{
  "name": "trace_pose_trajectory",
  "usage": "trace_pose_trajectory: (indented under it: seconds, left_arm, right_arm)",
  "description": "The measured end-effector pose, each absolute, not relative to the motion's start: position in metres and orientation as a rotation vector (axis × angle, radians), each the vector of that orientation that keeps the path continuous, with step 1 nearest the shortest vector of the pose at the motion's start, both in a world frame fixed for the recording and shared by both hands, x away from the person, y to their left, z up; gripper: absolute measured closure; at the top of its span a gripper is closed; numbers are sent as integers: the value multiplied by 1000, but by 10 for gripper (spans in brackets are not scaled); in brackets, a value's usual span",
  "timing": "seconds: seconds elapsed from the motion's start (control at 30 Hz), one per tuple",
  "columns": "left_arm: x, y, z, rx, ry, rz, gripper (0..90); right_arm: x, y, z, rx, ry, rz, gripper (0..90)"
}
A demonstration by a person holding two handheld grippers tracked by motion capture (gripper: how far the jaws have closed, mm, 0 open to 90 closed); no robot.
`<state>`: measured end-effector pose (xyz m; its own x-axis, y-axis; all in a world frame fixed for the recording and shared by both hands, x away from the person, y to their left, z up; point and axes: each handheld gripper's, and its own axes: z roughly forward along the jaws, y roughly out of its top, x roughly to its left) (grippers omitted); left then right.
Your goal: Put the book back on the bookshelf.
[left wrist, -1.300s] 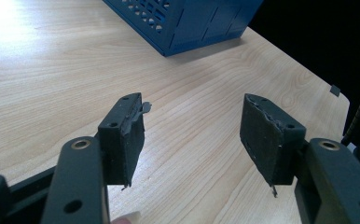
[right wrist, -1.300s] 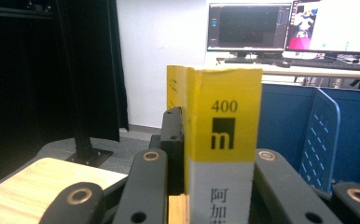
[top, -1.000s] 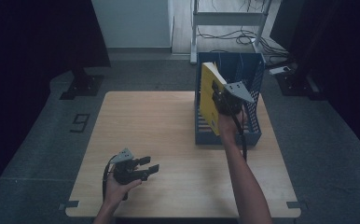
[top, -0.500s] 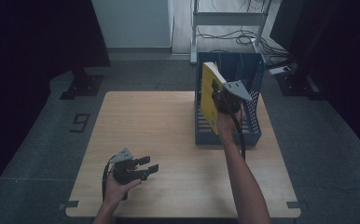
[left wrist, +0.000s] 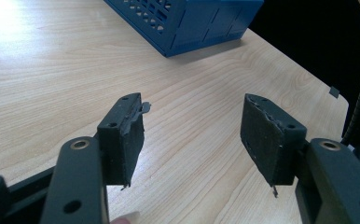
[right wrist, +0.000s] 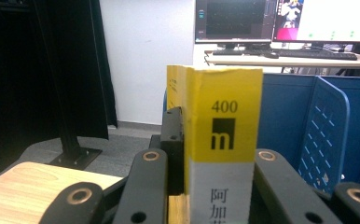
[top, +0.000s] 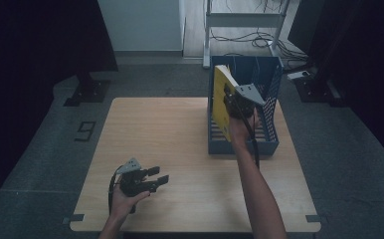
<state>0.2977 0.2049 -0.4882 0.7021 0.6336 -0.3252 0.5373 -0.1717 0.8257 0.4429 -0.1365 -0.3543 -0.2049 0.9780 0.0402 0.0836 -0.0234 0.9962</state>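
— Talk me through it. What have I got in my right hand?

— My right gripper (top: 228, 97) is clamped on a yellow book (top: 222, 94), jaws pressed against its covers. In the right gripper view the spine (right wrist: 225, 140) faces me: yellow on top with "400" and a black square logo, grey below with dark characters.

— And where does the book sit?

— It stands on edge, leaning a little, at the left wall of the blue file rack (top: 267, 82), which sits on the far right part of the wooden table (top: 165, 129). From the high view I can't tell whether its bottom edge rests on the rack floor. In the right gripper view a blue perforated divider (right wrist: 325, 135) rises just to the right of the book.

— The other hand?

— My left gripper (top: 159, 175) sits low over the near left part of the table, well apart from the rack. Its jaws stand wide apart with nothing between them; in the left gripper view I see bare wood grain between the pads (left wrist: 266, 140) and a corner of the rack farther off.
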Motion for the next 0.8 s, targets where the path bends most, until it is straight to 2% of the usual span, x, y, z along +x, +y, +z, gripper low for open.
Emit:
trace_pose_trajectory:
  seconds: [0.8]
  left_arm:
    - [298, 205, -489, 1841, 922, 112, 390]
  right_arm:
    - [453, -137, -358, 1204, 1407, 1309, 751]
